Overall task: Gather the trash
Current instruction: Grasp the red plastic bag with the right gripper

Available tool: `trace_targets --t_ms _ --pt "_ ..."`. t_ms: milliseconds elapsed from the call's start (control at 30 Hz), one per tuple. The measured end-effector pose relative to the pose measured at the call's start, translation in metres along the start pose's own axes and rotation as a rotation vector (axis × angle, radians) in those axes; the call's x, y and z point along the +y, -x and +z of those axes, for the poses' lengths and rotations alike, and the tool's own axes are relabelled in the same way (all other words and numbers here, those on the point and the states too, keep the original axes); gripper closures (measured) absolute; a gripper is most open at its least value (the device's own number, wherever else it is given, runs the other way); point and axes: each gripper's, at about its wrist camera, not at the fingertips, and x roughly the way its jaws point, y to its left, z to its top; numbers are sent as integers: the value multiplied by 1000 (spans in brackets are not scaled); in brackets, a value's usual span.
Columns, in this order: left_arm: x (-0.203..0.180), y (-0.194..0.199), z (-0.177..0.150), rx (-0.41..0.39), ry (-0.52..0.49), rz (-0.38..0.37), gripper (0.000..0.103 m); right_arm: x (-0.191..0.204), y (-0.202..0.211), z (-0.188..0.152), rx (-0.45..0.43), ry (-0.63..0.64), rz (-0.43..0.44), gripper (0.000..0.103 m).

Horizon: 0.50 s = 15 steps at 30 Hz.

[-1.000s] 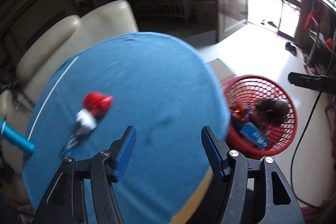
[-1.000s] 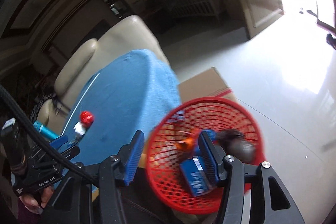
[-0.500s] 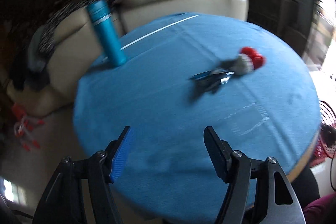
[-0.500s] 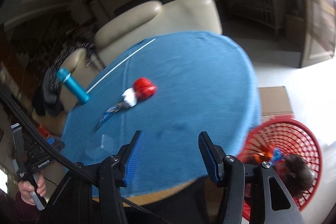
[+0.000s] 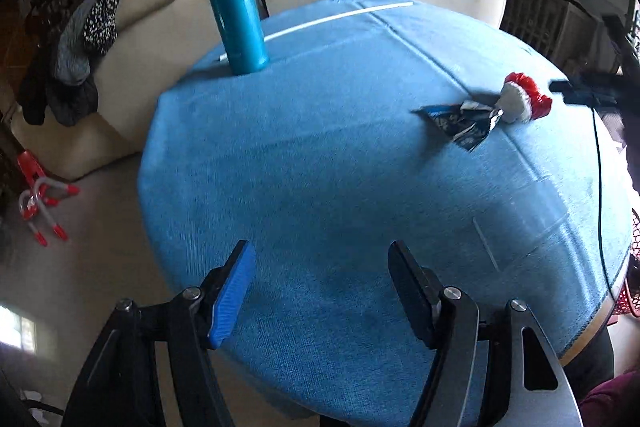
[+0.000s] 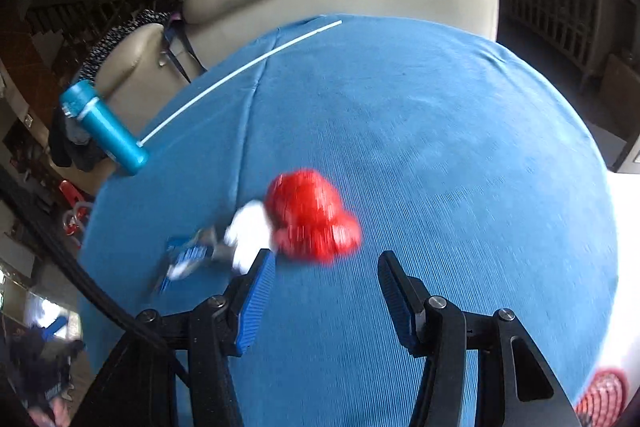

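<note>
Right wrist: crumpled red/white trash [image 6: 308,217], blurred

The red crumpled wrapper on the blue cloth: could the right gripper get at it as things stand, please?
Probably yes: the right gripper is open, just short of the red crumpled wrapper, with only bare blue cloth between; the white scrap lies beside it.

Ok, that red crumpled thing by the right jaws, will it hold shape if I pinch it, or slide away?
The red crumpled piece looks like thin bunched plastic, so it would probably squash rather than stay stiff. It seems light for its bulk and may scoot across the blue cloth if nudged. The white wad touches it, so it might shift too.
</note>
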Motion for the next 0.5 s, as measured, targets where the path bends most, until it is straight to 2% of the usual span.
trace_targets --t_ms 100,167,267,367,500 --pt "2 -2 2 13 5 7 33 6 -25 22 17 20 3 46" --pt "1 -2 6 12 6 4 33 8 -43 29 38 33 -25 46" --pt "-5 -1 13 3 -9 -25 33 6 -66 30 92 25 14 54" --pt "-14 4 20 -19 -39 -81 33 7 -59 26 65 28 17 56" --pt "-37 6 28 -12 -119 -227 31 -8 -27 8 28 -21 50 56"
